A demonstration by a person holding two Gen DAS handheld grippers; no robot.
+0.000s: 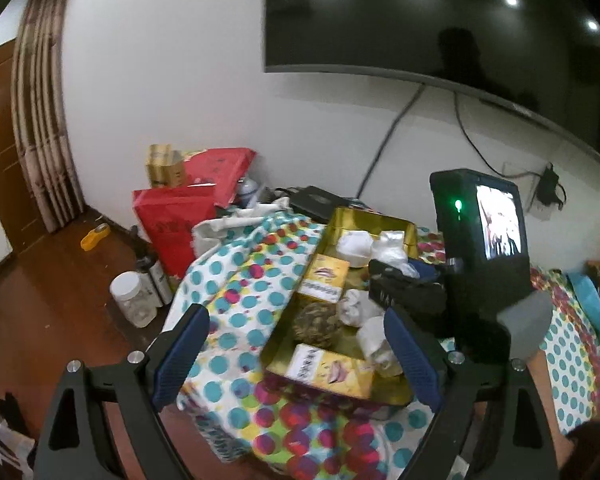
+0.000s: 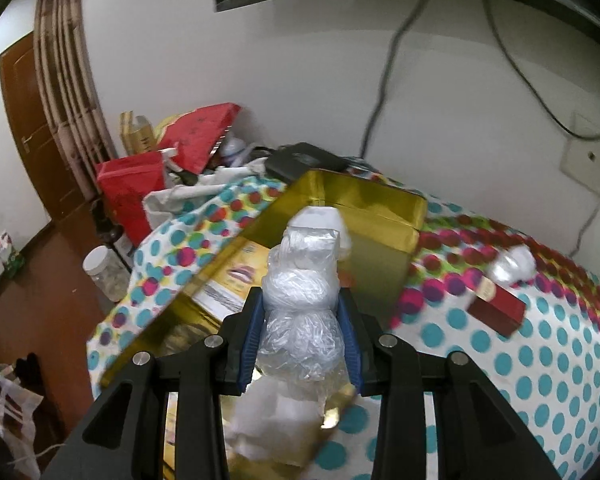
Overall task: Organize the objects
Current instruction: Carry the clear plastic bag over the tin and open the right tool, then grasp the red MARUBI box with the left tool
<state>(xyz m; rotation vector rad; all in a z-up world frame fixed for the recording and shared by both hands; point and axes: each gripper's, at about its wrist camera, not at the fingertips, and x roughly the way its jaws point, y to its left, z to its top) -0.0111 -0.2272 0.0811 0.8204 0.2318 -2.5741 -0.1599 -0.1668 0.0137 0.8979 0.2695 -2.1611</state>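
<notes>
the right claw [image 2: 303,334] grips a clear plastic bag [image 2: 302,300] above the gold tin [image 2: 380,216], which already holds yellow boxes [image 1: 326,276] and wrapped bundles. the left claw [image 1: 296,354] hangs open, empty. a red box [image 2: 496,310] and another bundle [image 2: 514,266] remain on the dotted tabletop [image 2: 540,380].

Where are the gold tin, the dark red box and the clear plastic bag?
gold tin [image 2: 380,204]: right wrist view, its far wall.
dark red box [image 2: 496,310]: right wrist view, its top face.
clear plastic bag [image 2: 300,296]: right wrist view, its crumpled middle.
</notes>
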